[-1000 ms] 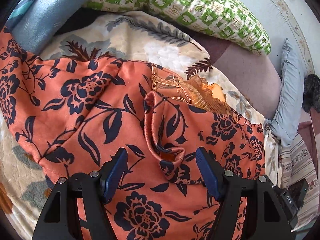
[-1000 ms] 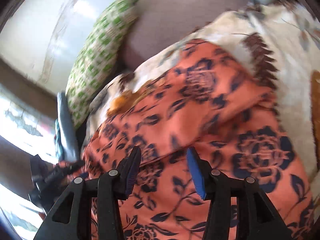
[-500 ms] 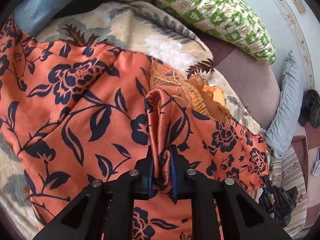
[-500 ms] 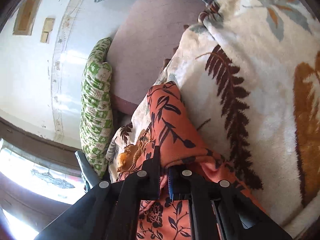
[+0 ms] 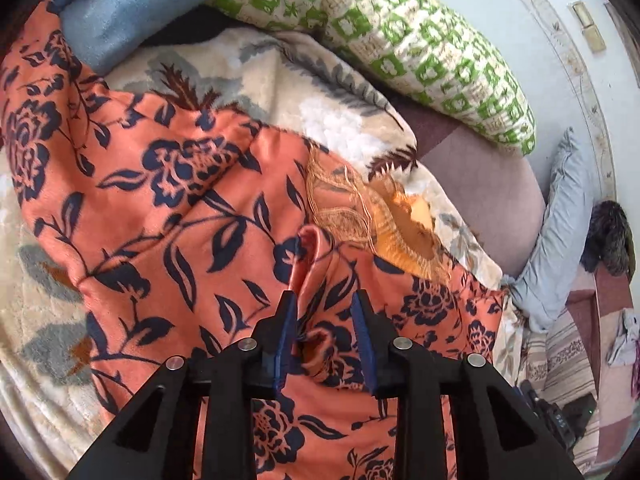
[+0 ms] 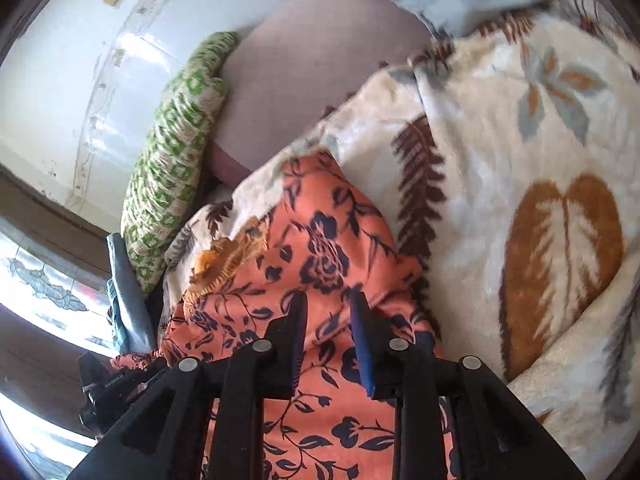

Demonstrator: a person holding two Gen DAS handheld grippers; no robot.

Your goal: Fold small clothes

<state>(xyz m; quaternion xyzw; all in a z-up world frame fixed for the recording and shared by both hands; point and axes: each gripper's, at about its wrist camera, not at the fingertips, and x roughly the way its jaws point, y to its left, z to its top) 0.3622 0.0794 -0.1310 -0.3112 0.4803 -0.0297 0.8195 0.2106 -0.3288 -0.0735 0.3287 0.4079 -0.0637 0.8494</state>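
- Left wrist view: my left hand-held gripper has its jaws partly apart, having just been opening. A raised ridge of the orange floral garment stands between the pads, nearer the left one, but I judge neither presses on it.
- Right wrist view: my right hand-held gripper has also just been opening. Its jaws stand partly apart over a fold of the garment, with cloth between them and nothing clamped as far as I can see.
- That garment lies spread on the cream leaf-print blanket on the bed, embroidered neckline toward the green pillow.
- Risk: the slick cloth could catch on a pad as I pull away and drag the fold open again.
- Risk: the plush blanket may bunch under the garment, so a crease could go crooked.
- Risk: closing now might pinch blanket along with cloth.
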